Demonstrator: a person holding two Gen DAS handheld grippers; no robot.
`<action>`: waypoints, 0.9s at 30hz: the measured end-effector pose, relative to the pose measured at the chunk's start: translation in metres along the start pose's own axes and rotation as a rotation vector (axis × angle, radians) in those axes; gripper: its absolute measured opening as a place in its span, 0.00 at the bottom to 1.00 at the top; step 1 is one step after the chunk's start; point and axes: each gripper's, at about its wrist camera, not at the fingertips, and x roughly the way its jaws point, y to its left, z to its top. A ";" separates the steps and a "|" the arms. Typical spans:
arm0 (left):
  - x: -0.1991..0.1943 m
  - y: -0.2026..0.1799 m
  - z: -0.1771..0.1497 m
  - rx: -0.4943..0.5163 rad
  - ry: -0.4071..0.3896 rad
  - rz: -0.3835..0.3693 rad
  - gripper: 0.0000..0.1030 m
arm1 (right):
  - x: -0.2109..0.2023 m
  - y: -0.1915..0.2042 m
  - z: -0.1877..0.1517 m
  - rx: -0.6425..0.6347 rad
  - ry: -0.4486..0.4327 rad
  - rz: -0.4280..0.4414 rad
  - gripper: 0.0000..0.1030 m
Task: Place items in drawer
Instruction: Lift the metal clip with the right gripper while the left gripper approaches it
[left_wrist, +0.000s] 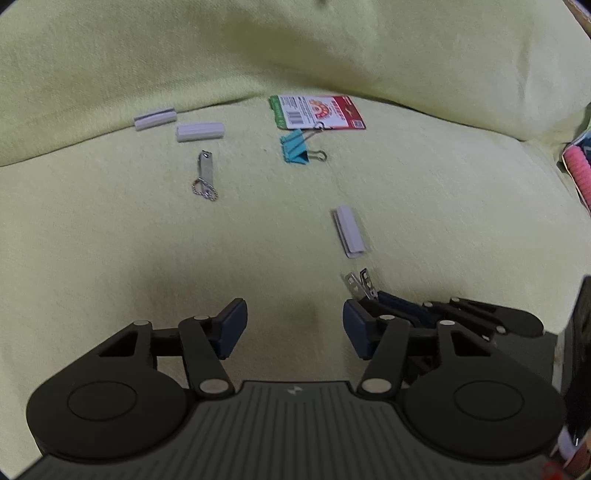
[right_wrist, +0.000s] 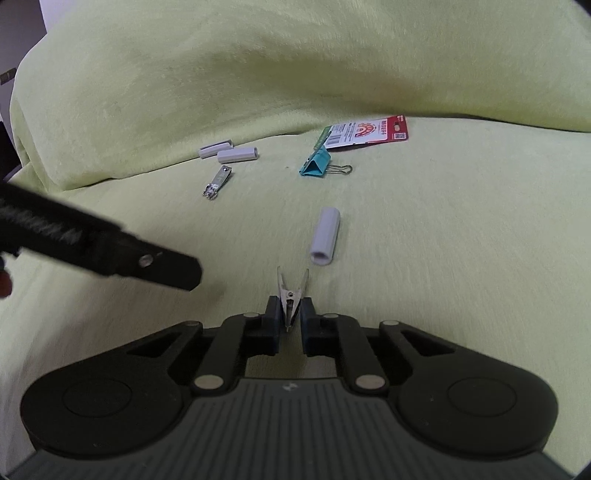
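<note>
Small items lie on a yellow-green cloth (left_wrist: 110, 229). My right gripper (right_wrist: 290, 317) is shut on a small metal spring clip (right_wrist: 291, 291), whose silver prongs (left_wrist: 359, 283) stick out forward. My left gripper (left_wrist: 293, 325) is open and holds nothing, just left of the right gripper (left_wrist: 376, 297). Ahead lie a grey tube (right_wrist: 325, 236), a teal binder clip (right_wrist: 316, 164), a red printed card (right_wrist: 365, 133), a nail clipper on a chain (left_wrist: 205, 173) and two more grey pieces (left_wrist: 155, 119) (left_wrist: 200, 132). No drawer is in view.
The cloth rises into a soft padded back (left_wrist: 295, 48) behind the items. A pink object (left_wrist: 580, 168) sits at the far right edge. My left gripper's black finger (right_wrist: 147, 264) crosses the left side of the right wrist view.
</note>
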 end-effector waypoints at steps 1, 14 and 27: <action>0.001 -0.001 0.000 -0.004 0.010 -0.008 0.53 | -0.004 0.003 -0.004 -0.008 -0.004 -0.007 0.09; 0.015 -0.027 -0.017 -0.091 0.136 -0.144 0.25 | -0.051 0.038 -0.037 -0.182 -0.029 -0.129 0.09; 0.021 -0.038 -0.016 -0.138 0.205 -0.171 0.22 | -0.063 0.033 -0.042 -0.172 0.004 -0.134 0.09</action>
